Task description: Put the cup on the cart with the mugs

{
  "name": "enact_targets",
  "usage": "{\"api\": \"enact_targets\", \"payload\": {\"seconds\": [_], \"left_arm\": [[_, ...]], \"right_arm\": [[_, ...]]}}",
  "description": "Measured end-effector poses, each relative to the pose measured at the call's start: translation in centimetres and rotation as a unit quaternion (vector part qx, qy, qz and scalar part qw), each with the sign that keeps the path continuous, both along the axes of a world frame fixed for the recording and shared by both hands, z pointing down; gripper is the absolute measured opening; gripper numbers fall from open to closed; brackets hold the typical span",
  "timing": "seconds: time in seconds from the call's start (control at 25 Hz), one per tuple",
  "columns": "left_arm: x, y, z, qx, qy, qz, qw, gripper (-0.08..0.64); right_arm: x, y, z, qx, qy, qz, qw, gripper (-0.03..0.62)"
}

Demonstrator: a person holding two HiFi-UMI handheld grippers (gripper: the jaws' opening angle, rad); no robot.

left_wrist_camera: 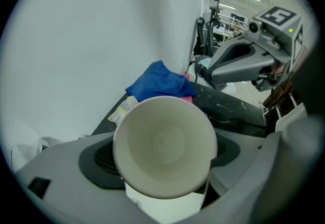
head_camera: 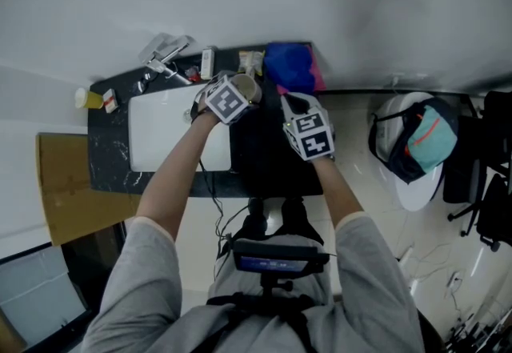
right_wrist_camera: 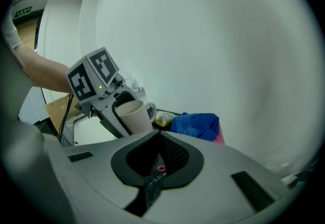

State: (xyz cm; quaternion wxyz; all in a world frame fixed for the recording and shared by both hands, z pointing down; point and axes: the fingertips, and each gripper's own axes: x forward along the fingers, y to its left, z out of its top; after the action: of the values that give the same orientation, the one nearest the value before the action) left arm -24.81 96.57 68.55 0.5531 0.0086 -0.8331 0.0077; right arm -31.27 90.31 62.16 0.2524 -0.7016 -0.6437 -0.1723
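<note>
Closest to my lens is the cup point(left_wrist_camera: 165, 147), cream-white, its open mouth facing up at me. The left gripper point(left_wrist_camera: 163, 180) has it pinched by the sides between widely spread jaws. I cannot tell whether its base touches anything. The right gripper point(right_wrist_camera: 156, 168) hangs just beside it with its jaws pressed together and nothing in them. From the head view, the cup sits over the back of the black marbled counter point(head_camera: 104, 159), between the white sink point(head_camera: 172, 131) and a crumpled blue cloth point(left_wrist_camera: 157, 83). Right behind the cup stands a white mug point(right_wrist_camera: 148, 110) with its handle showing, and a yellow packet point(right_wrist_camera: 163, 118) lies near the cloth.
</note>
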Motion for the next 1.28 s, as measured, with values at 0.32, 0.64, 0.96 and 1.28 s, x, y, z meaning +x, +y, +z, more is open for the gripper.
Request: {"api": "enact_targets", "payload": {"seconds": [0.32,0.64,0.96,1.28], "left_arm": [[1.4,-2.0,-6.3,-0.016,-0.133,-0.054,0.9894,0.456],[5.3,-5.0,-11.9,-0.047,-0.266,-0.119,0.9553,0.456],[9.8,-9.2,-14.7,-0.055,-0.316,-0.139,0.9368,0.456],[13.1,-13.0,-16.5,-0.051,-0.334,-0.099,0.9361,0.456]], "right_arm": [[1.7,-2.3,-2.7,-0.015,-0.008,-0.001,1.0,0.002],[4.4,-6.1,-6.0,-0.037,-0.017,-0.003,0.999,0.002],[8.0,-9.8,-8.6,-0.062,-0.016,0.002,0.998,0.002],[11.8,-14.3,-9.9,-0.075,-0.023,0.038,0.996,0.002]]}}
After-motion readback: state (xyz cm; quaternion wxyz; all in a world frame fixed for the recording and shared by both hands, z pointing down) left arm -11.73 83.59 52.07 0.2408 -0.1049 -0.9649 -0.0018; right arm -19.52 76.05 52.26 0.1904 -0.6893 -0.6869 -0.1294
